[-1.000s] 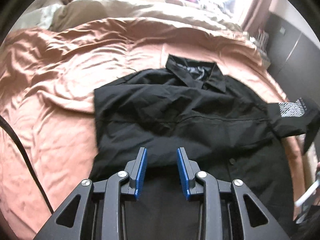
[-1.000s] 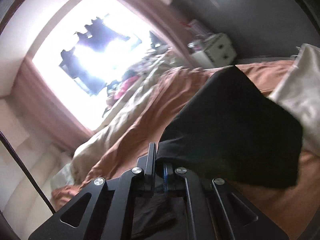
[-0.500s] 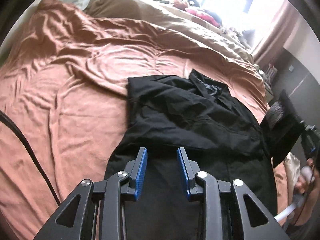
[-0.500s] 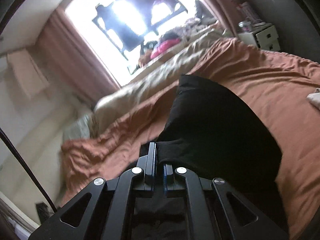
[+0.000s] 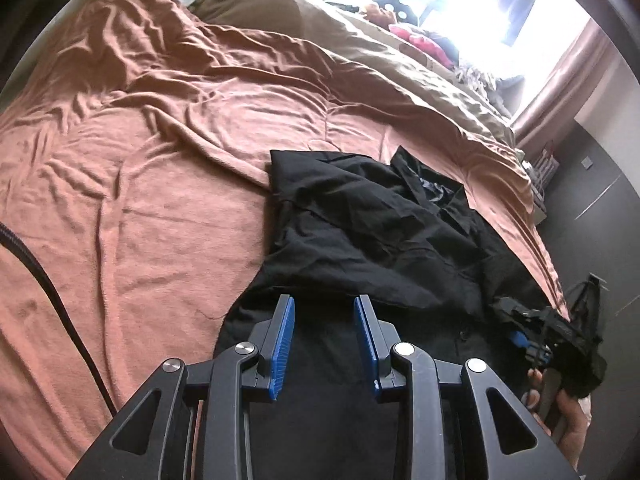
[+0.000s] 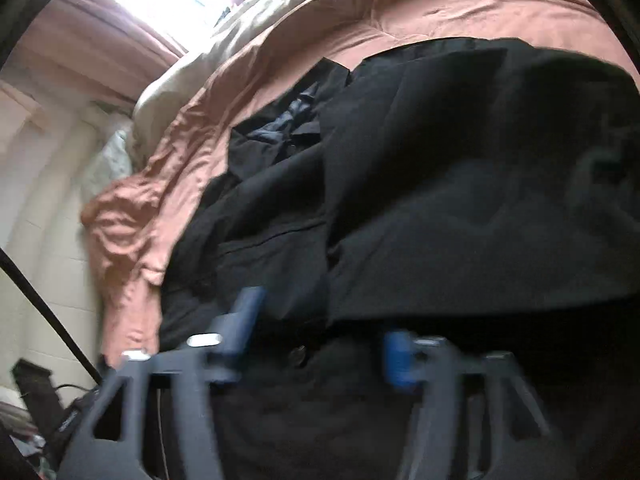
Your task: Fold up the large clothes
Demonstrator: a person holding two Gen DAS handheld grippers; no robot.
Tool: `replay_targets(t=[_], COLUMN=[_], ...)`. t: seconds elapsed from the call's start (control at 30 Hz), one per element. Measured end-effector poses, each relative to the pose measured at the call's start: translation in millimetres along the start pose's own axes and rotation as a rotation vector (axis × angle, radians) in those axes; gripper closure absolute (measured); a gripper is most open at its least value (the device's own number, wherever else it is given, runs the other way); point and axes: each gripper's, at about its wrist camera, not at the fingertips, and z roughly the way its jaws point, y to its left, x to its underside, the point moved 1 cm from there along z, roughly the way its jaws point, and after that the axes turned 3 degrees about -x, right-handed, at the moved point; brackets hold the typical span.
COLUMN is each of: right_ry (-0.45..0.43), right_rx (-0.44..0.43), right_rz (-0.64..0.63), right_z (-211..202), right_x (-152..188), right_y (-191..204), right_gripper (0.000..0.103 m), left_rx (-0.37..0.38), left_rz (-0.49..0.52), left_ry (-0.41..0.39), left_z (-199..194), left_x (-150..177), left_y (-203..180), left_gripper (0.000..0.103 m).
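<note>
1. The left gripper [image 5: 324, 340], blue pads apart and empty, hovers over the black collared button shirt [image 5: 380, 240], probably readying the next fold.
2. The right gripper [image 6: 320, 344], blurred, jaws spread, holds nothing.
3. The shirt lies sleeves-in near the right edge of the rumpled rust-orange bedspread [image 5: 160, 160].

Bed [image 5: 168, 168] under rumpled rust blanket, beige duvet [image 5: 400, 60] behind; blown-out window [image 5: 480, 8], pink curtain [image 5: 560, 80], dark wall [image 5: 592, 208] my right.
</note>
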Motion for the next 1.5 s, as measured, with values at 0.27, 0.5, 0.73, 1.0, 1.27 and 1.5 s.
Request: replay_targets(t=[0.27,0.5,0.73,1.0,1.27,1.5], right_ry=[-0.168,-0.279,-0.393,-0.444,-0.362,-0.165], right_rx=[0.027,0.102,0.097,-0.003,-0.063,-0.051], right_rz=[0.277,0.382,0.202,-0.049,-0.208,-0.296], right_z=[-81,-101,-97,-87,-32,40], right_x=[37,23,12,30,48,44], right_y=[-74,-127,-59,28,66,81], right_gripper=[0.033,0.053,0.096,0.096,0.096,0.096], left_rx=[-0.002,-0.025,-0.023,0.008,0.015,0.011], left_rz=[0.020,0.004,-0.011,-0.047,-0.134,-0.197], left_ry=[0.012,0.018,0.004,-0.015,-0.032,-0.031], left_z=[3,7,2,-8,-17,-19], left_x=[3,3,1,-4,-12,-17], left_y=[-6,0,5,16,48,76], left_gripper=[0.070,0.070,0.070,0.070,0.070,0.070])
